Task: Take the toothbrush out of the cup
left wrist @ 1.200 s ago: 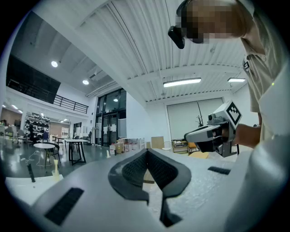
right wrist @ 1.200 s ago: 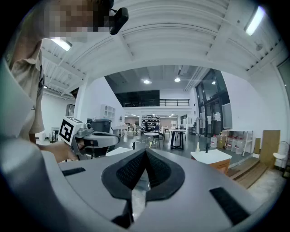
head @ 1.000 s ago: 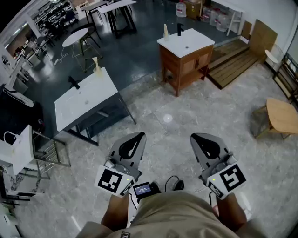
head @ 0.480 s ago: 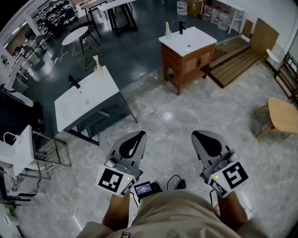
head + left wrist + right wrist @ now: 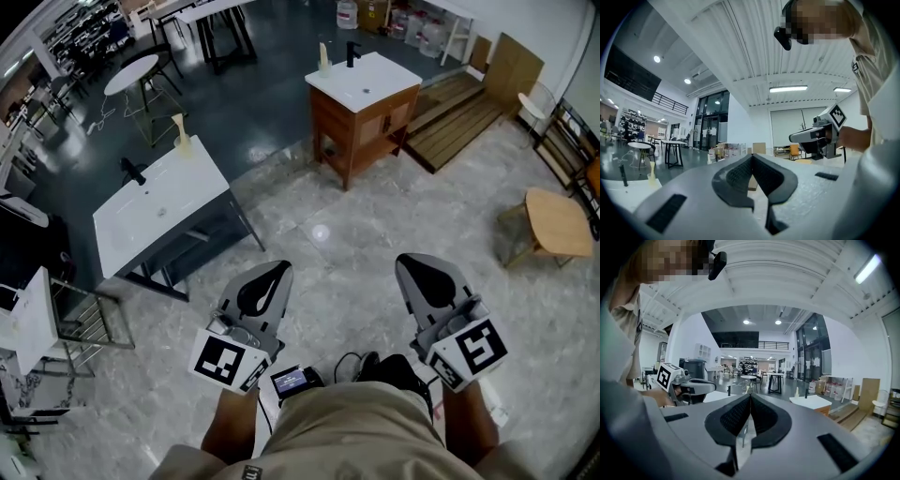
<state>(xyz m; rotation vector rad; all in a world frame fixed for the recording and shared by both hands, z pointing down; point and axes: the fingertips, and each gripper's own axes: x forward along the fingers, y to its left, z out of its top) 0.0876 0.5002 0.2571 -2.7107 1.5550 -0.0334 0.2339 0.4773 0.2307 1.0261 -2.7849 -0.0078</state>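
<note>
The person wears a tan shirt (image 5: 349,433) with short sleeves. The left gripper (image 5: 271,273) and right gripper (image 5: 418,266) are grey, with black bumpy pads (image 5: 737,176). Each has a cube (image 5: 225,362) with black-and-white squares. A small screen (image 5: 288,381) and a black cable (image 5: 348,360) sit at the waist.

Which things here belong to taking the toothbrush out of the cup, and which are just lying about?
Job: left gripper, right gripper, both shut and empty; pale cup on the white washstand; similar cup on the wooden vanity; which is meant is unclear.
Lying about: low wooden table; wooden platform; round white table.
</note>
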